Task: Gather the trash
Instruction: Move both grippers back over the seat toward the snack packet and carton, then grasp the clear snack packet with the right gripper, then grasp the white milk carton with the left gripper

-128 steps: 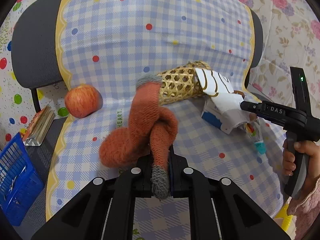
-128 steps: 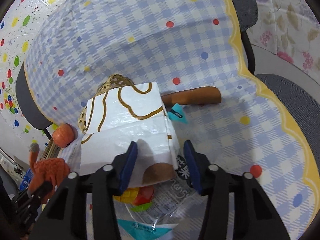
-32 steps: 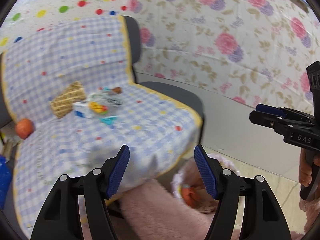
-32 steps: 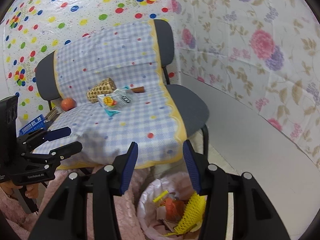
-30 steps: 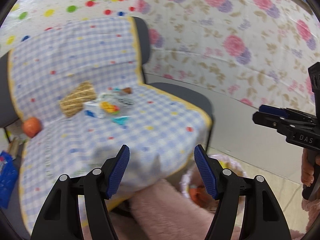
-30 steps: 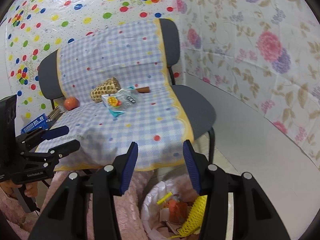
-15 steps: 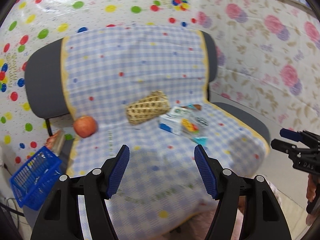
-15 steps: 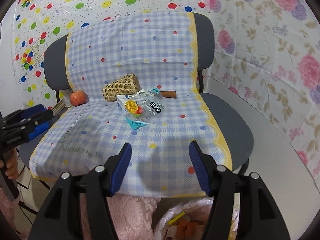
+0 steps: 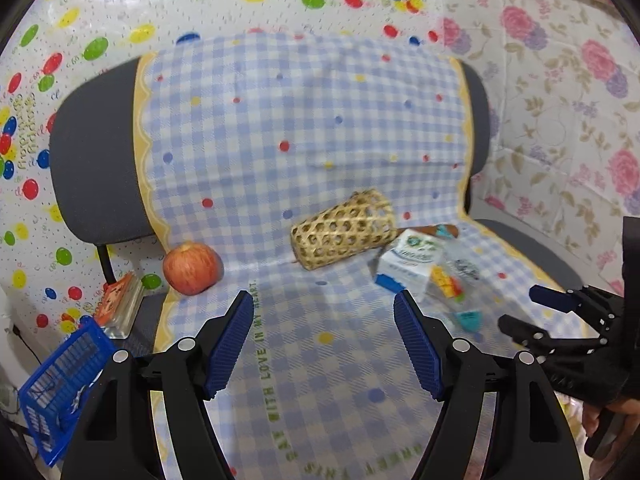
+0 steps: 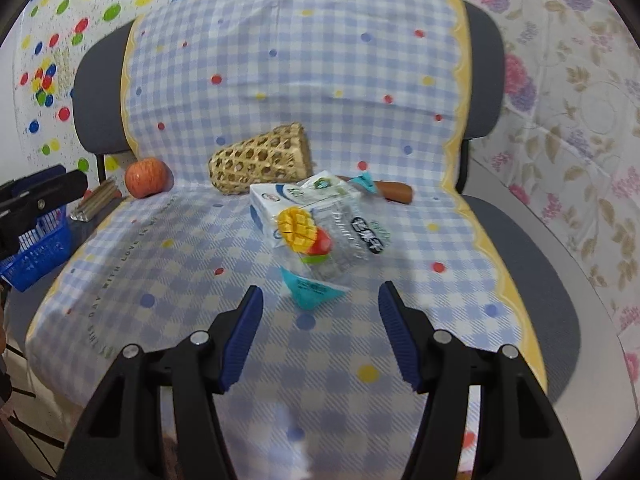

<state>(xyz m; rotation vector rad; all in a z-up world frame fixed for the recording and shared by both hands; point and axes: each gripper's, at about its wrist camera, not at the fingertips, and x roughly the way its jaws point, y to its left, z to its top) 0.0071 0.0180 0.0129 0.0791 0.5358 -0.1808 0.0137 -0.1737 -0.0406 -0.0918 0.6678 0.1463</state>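
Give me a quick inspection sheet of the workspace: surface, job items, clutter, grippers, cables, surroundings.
Surface: chair under a checked cloth.
Job's things: clear snack wrapper lying partly on a small carton; brown stick-like item behind them.
Clutter: apple; woven basket on its side; blue crate and a book-like stack beside the seat.
Grippers: left gripper open, empty, jaws just opened further; right gripper open, empty, jaws recently widened, aimed at the wrapper.
Cables: thin dark cord at far left.
Surroundings: dotted wall covering, floral one.
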